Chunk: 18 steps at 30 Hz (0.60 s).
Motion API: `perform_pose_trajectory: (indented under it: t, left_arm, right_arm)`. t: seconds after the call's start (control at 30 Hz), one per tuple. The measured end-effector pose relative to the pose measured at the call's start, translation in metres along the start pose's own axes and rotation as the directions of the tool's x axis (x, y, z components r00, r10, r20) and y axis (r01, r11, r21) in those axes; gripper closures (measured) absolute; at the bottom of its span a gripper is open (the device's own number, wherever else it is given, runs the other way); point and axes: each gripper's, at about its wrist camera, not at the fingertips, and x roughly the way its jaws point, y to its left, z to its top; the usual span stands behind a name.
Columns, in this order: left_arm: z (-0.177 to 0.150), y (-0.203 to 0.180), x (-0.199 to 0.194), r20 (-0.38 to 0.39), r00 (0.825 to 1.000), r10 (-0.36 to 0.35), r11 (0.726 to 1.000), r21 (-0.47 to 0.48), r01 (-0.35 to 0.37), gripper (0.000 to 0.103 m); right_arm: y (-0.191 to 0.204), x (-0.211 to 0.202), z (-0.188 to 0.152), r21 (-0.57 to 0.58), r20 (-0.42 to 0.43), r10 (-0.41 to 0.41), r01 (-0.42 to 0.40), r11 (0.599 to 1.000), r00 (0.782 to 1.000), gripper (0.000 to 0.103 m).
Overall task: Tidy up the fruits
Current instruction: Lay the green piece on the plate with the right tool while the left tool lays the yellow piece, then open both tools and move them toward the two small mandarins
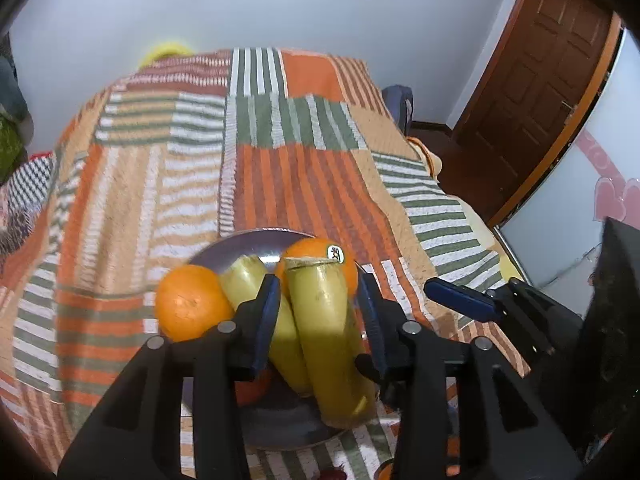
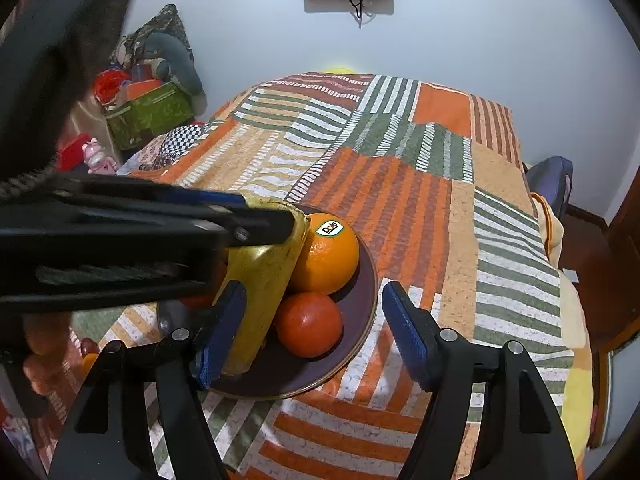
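A dark plate [image 1: 224,248] [image 2: 368,280] lies on a striped patchwork blanket. On it are an orange with a sticker [image 1: 316,252] [image 2: 332,256], a second orange [image 1: 192,304], a red-orange fruit [image 2: 310,324] and two yellow-green stalk pieces. My left gripper [image 1: 320,312] [image 2: 268,216] straddles the nearer stalk piece [image 1: 328,340] [image 2: 260,280], which leans on the fruit. A narrow gap shows at each pad. The other stalk piece [image 1: 244,280] lies behind its left finger. My right gripper [image 2: 316,332] [image 1: 460,300] is open over the red-orange fruit, its left pad beside the stalk.
The blanket [image 2: 400,184] covers a bed that runs back to a white wall. A green box [image 2: 148,116] full of toys stands at the far left, a blue bag [image 2: 552,176] at the right. A brown door [image 1: 552,80] is at the right. Small fruits [image 2: 90,354] lie left of the plate.
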Motion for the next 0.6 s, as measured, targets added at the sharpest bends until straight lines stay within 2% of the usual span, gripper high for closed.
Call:
perform_pose_trajectory:
  t: [0.23, 0.6]
  left_arm:
    - [-0.016, 0.001, -0.039, 0.051, 0.997, 0.061, 0.997, 0.042, -0.063, 0.062]
    - [-0.063, 0.02, -0.102, 0.084, 0.988, 0.127, 0.991, 0.025, -0.13, 0.061]
  right_arm:
    - [0.002, -0.011, -0.002, -0.001, -0.007, -0.017, 0.017, 1.0, 1.0, 0.036]
    - [0.015, -0.048, -0.006, -0.002, 0.009, -0.03, 0.03, 1.0, 1.0, 0.036]
